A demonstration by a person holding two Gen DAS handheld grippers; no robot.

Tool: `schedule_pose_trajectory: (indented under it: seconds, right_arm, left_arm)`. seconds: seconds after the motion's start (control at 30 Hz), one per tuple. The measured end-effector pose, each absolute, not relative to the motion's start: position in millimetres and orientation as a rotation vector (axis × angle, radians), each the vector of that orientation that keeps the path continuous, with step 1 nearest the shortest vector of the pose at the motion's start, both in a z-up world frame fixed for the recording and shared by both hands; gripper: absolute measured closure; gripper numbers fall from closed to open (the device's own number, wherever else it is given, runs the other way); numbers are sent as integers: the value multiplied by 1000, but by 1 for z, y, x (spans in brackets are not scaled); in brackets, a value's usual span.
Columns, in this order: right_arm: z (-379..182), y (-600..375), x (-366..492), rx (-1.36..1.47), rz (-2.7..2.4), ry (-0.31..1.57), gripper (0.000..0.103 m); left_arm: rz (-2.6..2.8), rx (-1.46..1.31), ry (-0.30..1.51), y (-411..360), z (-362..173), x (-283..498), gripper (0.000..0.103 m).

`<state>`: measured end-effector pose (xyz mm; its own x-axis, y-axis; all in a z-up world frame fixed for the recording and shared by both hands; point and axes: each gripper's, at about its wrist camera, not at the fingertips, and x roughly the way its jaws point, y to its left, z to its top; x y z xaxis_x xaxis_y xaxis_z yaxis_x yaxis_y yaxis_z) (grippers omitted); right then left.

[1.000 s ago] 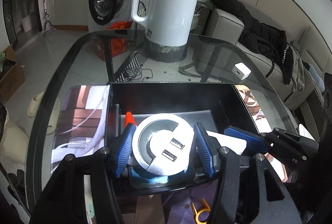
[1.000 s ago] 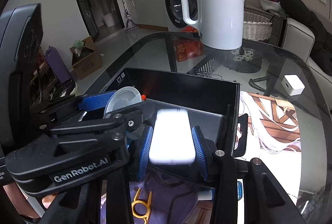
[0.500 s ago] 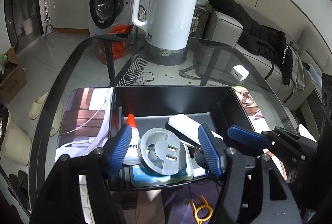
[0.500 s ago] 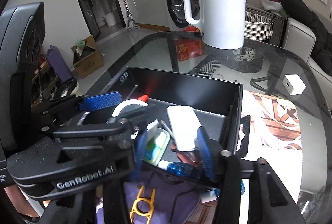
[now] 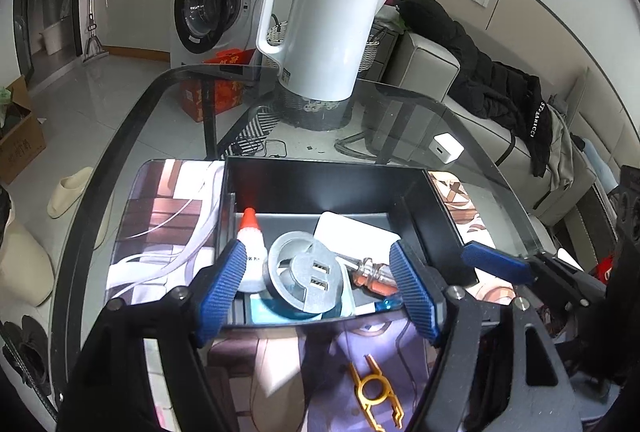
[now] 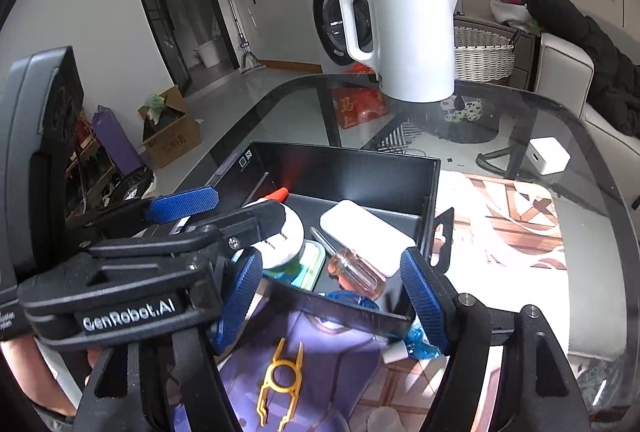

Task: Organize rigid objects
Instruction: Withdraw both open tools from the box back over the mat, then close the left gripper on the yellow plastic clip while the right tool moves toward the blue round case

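Note:
A black open box (image 5: 320, 176) (image 6: 360, 162) stands on the glass table. In it lie a round silver USB hub (image 5: 306, 276), a white power bank (image 5: 354, 232) (image 6: 366, 234), a white glue bottle with a red tip (image 5: 252, 252), an orange-handled screwdriver (image 5: 370, 274) (image 6: 356, 272) and a teal case (image 6: 310, 268). My left gripper (image 5: 320, 290) is open and empty, just above the box's near edge. My right gripper (image 6: 332, 296) is open and empty at the box's near right corner, beside the left one.
A white kettle (image 5: 324, 36) (image 6: 408, 36) stands at the table's far side. A white charger cube (image 5: 448, 148) (image 6: 548, 150) lies to the right. A printed mat (image 5: 168, 232) lies under the box, with a gold clip (image 5: 376, 392) (image 6: 278, 388) in front. A blue bottle (image 6: 416, 342) lies by the corner.
My left gripper opened and let the USB hub down into the box. My right gripper opened and left the power bank in the box. Both drew back.

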<state>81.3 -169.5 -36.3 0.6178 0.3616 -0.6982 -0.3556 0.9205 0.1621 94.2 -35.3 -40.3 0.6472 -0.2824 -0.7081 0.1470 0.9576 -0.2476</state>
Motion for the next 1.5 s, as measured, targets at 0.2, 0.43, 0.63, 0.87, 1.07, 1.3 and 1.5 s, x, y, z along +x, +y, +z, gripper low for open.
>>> schedule_pose_trajectory:
  seconds: [0.2, 0.43, 0.63, 0.87, 1.07, 1.3, 1.5]
  right_arm:
    - [-32, -181, 65, 32, 403, 789, 23]
    - [-22, -199, 49, 46, 403, 777, 22]
    - [-24, -209, 43, 57, 399, 796, 21]
    - [-39, -209, 39, 46, 405, 869, 21]
    - [-55, -214, 43, 50, 391, 930, 21]
    - [-72, -224, 59, 77, 345, 990, 21]
    - [-81, -224, 73, 44, 278, 991, 21]
  left_arm:
    - [-260, -178, 818, -31, -34, 79, 29]
    - [-262, -146, 818, -23, -34, 62, 29]
    - [-268, -144, 843, -20, -39, 53, 29]
    - [-273, -150, 925, -28, -55, 51, 29]
    - [-294, -127, 985, -42, -67, 50, 29]
    - [-315, -63, 1051, -62, -83, 46, 29]
    - [-338, -22, 1095, -72, -95, 40, 29]
